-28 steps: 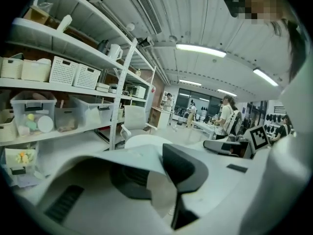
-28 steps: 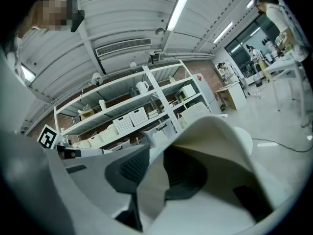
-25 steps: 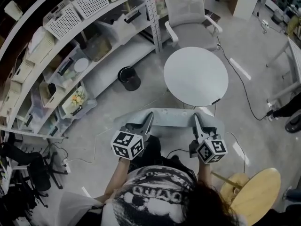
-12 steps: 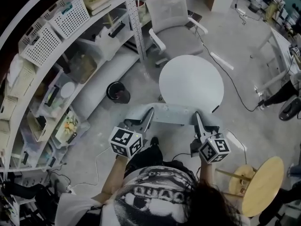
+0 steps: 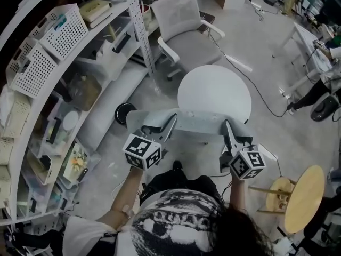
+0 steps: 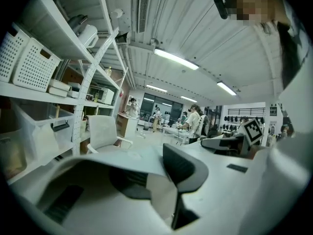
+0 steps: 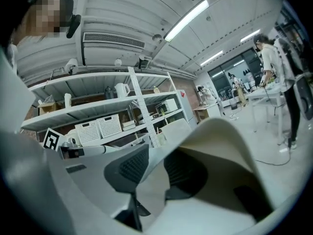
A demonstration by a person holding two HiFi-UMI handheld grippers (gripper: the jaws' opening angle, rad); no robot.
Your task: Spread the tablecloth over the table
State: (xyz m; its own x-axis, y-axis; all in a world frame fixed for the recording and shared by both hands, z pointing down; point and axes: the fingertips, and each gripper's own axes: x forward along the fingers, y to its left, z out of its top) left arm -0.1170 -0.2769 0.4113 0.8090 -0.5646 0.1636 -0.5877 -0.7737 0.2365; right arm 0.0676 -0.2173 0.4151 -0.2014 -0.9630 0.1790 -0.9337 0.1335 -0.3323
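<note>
The left hand-held gripper (image 5: 171,119) and the right hand-held gripper (image 5: 227,126) each pinched an edge of the pale tablecloth (image 5: 198,122), their jaws just beginning to open with the fabric between them. The cloth stretched as a band across the frame's centre, overlapping the near rim of the round white desk (image 5: 213,89). A grey chair (image 5: 184,28) stood at upper centre, with shelves (image 5: 48,105) along the left.

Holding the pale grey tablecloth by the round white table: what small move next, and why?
Probably carry both forward across the round white table. The pale grey tablecloth stretched between the left gripper and right gripper, whose jaws are opening with cloth between them, overlaps only the table's near rim.
</note>
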